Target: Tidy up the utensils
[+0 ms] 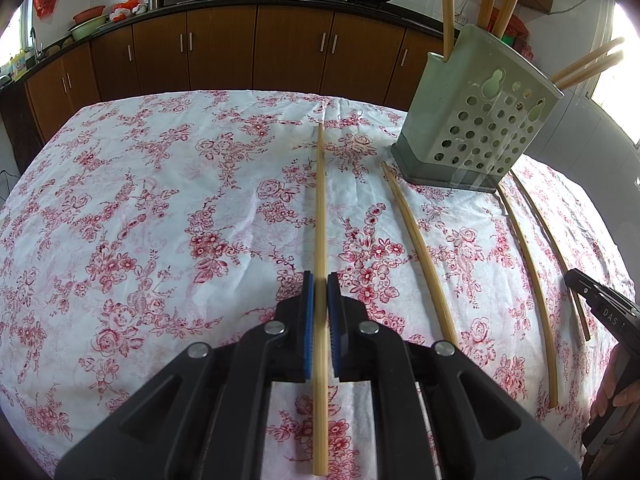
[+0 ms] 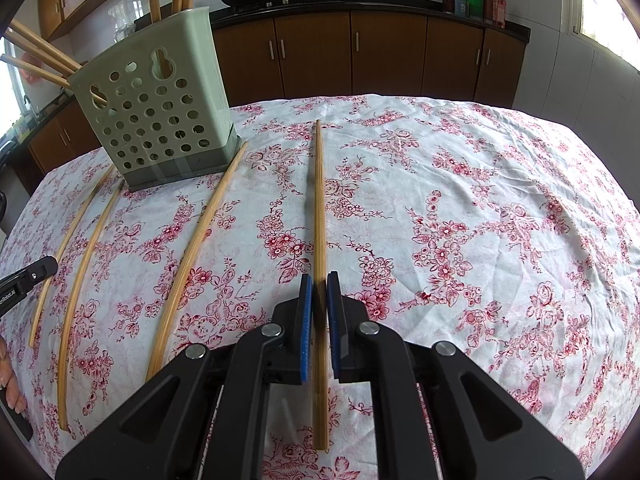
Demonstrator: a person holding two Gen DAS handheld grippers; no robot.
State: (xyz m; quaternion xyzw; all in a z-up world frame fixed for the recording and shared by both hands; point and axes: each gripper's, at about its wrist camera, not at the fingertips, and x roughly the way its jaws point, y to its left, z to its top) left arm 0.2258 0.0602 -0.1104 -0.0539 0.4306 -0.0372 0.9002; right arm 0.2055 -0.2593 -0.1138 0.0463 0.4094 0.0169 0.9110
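Left wrist view: your left gripper (image 1: 320,284) clamps a long bamboo chopstick (image 1: 320,200); your right gripper (image 2: 319,284) clamps another bamboo chopstick (image 2: 319,200), both pointing toward the far cabinets.

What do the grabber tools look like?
Both the left gripper and the right gripper are black plastic, with round silver bolts and ridged blue pads lining the jaws. Each shows white lettering on its side in the other's camera.

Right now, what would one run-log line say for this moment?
left gripper: shut on thin bamboo chopstick | right gripper: shut on another bamboo chopstick | two loose chopsticks on floral cloth
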